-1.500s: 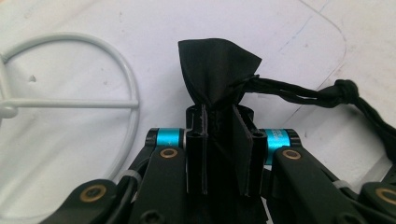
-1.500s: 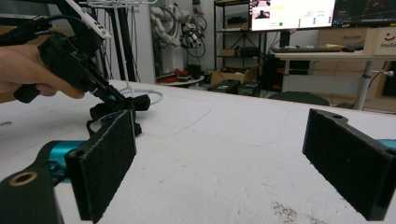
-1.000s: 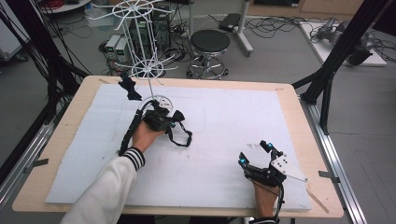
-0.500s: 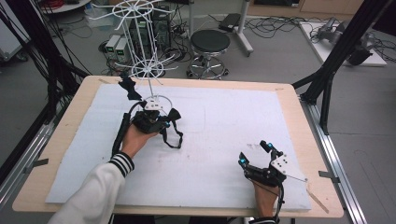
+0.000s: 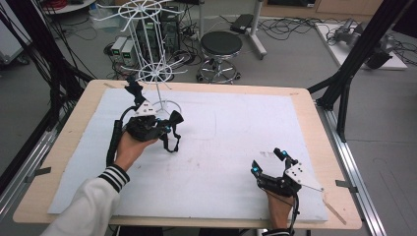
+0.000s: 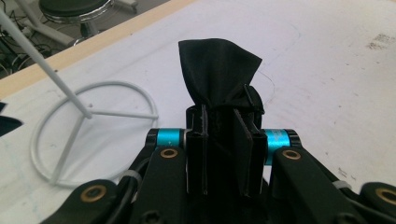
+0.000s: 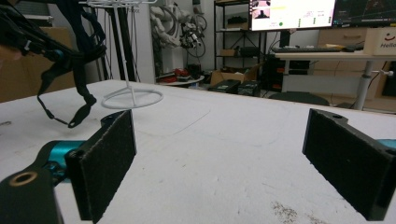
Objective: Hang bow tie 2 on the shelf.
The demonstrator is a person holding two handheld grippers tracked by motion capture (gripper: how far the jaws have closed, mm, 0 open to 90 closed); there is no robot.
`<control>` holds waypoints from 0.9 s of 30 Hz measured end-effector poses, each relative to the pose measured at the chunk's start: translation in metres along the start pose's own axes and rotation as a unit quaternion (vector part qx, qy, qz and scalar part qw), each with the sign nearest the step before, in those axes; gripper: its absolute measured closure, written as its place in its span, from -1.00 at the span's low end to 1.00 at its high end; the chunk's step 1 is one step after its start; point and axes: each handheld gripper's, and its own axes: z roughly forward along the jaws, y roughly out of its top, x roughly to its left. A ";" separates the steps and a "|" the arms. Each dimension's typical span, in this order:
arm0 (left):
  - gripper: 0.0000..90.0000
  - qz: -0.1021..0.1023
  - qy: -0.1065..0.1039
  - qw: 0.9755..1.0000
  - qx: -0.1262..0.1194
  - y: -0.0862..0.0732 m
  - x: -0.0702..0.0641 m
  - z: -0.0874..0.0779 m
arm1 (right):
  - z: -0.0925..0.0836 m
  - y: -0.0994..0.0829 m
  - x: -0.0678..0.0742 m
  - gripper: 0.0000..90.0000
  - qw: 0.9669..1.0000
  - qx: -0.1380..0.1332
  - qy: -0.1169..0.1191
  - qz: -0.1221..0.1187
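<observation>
two grippers, one black fabric piece clamped at the far left

two handheld grippers work over the white sheet [image 5: 221, 147] that covers the wooden table [image 5: 305, 98]; the left gripper [image 5: 169, 123] sits at the far left part of the sheet, just beside the round base of the white wire rack [image 5: 157, 73], and its jaws are clenched on a black fabric piece [image 6: 217, 74]; in the left gripper view the fabric is bunched between the two black pads and fans upward above them, with a thin band wrapped round its pinched middle; in the high view a black strap [image 5: 172, 142] hangs from the same gripper in a loop that reaches down to the sheet; the rack's ring base [image 6: 93, 135] lies on the sheet to the left of the jaws in that view, near them but apart; another dark piece [image 5: 134, 89] sits by the rack's lower arms at the far left edge, too small to make out further; the right gripper [image 5: 268, 162] rests near the front right of the table, well apart from the fabric, its jaws released and spread wide; the right gripper view shows bare sheet between the two pads [image 7: 107, 158], and the left gripper with its dangling strap off to the upper left.
</observation>
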 end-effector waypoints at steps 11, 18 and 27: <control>0.70 -0.004 -0.002 0.999 -0.036 -0.001 0.005 -0.034 | 0.000 0.000 0.000 -0.80 1.000 0.000 -0.001 0.001; 0.70 -0.003 0.007 0.998 -0.057 0.003 0.010 -0.057 | 0.000 0.000 0.000 -0.80 1.000 0.002 0.000 0.001; 0.70 0.000 0.018 0.996 -0.084 0.013 0.013 -0.079 | 0.000 0.000 0.000 -0.80 1.000 0.002 -0.001 0.000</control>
